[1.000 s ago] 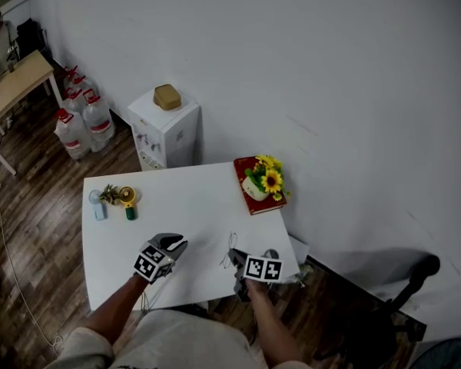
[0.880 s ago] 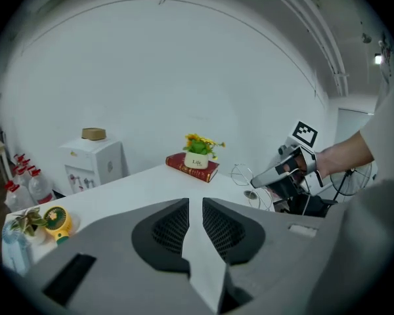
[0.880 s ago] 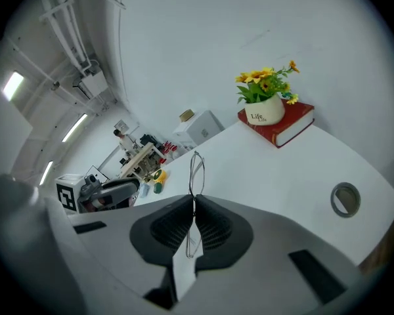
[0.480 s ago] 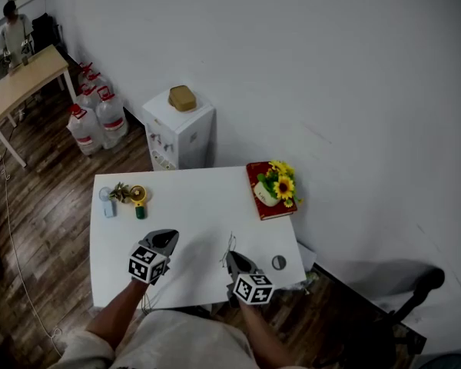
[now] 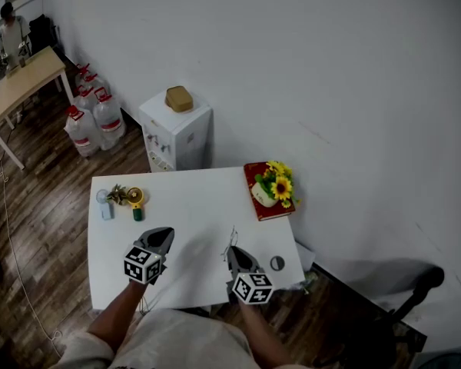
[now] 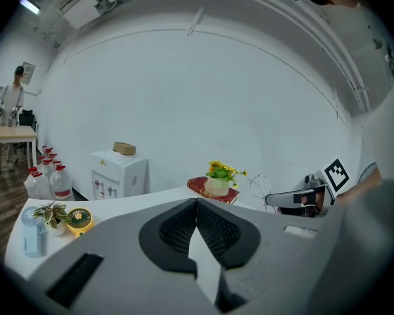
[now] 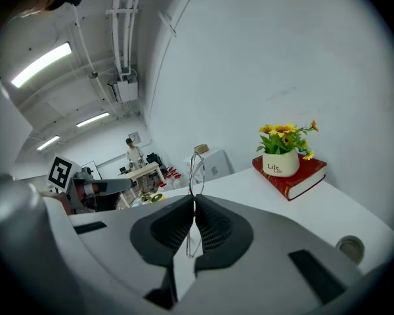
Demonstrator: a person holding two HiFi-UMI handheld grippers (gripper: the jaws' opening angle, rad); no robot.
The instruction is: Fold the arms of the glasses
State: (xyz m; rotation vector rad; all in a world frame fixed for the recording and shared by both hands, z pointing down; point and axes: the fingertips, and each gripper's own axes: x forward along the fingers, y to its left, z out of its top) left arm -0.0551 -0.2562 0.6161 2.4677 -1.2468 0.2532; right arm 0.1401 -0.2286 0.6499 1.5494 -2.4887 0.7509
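Observation:
The thin wire-framed glasses (image 5: 230,242) stand up from the tips of my right gripper (image 5: 233,251), which is shut on the frame. In the right gripper view, the glasses (image 7: 196,168) rise out of the pinched pads, above the gripper (image 7: 194,199). My left gripper (image 5: 166,235) hovers over the white table (image 5: 192,198) to the left of the glasses, apart from them. Its jaws (image 6: 197,202) are shut with nothing between them. The left gripper view shows the glasses (image 6: 259,188) at the right, in the right gripper (image 6: 284,198).
A red book with a potted sunflower (image 5: 270,189) lies at the table's far right. A small yellow fan (image 5: 135,199), a little plant and a blue item (image 5: 105,207) sit at the far left. A small round object (image 5: 277,263) lies near the right edge. A water dispenser (image 5: 177,129) stands behind.
My left gripper has shut and drawn off to the left, away from the glasses. The right gripper has rolled and lifted slightly, still holding the glasses.

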